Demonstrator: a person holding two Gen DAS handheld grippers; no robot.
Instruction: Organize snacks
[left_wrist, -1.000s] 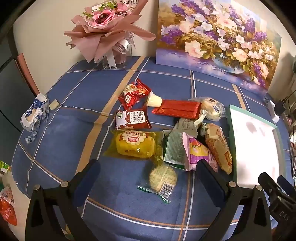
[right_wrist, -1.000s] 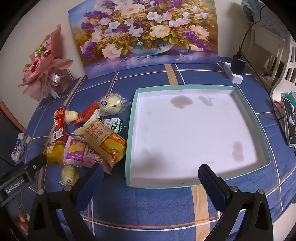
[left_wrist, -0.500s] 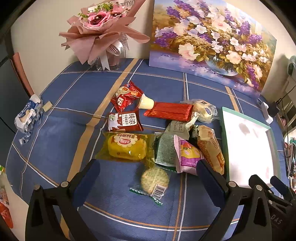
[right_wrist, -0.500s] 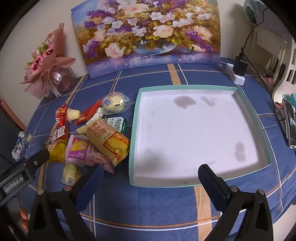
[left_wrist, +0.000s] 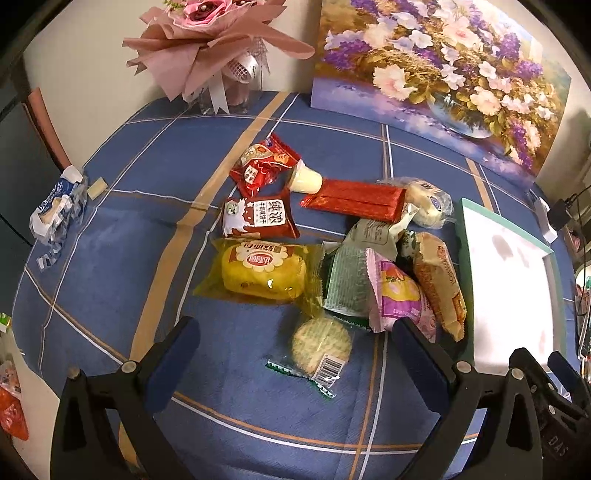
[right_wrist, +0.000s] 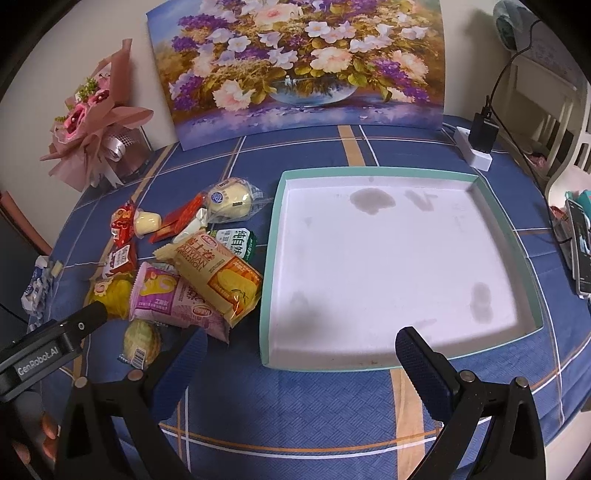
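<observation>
Several wrapped snacks lie in a pile on the blue checked tablecloth. My left gripper (left_wrist: 295, 354) is open and empty, with a round cracker packet (left_wrist: 319, 345) between its fingers and a yellow cake packet (left_wrist: 264, 273) just beyond. A pink packet (left_wrist: 397, 295) and an orange roll packet (left_wrist: 439, 280) lie to the right. The teal-rimmed white tray (right_wrist: 271, 258) is empty. My right gripper (right_wrist: 297, 358) is open and empty above the tray's near left corner. The orange roll packet (right_wrist: 218, 271) lies left of the tray.
A flower painting (right_wrist: 295, 62) leans on the back wall. A pink bouquet (left_wrist: 210, 44) stands at the back left. A crumpled blue-white wrapper (left_wrist: 57, 210) lies at the table's left edge. A charger and power strip (right_wrist: 478, 140) sit behind the tray, a phone (right_wrist: 580, 251) at the right.
Both grippers have moved forward and lower toward the table. The snacks and tray appear larger. Nothing was picked up.
</observation>
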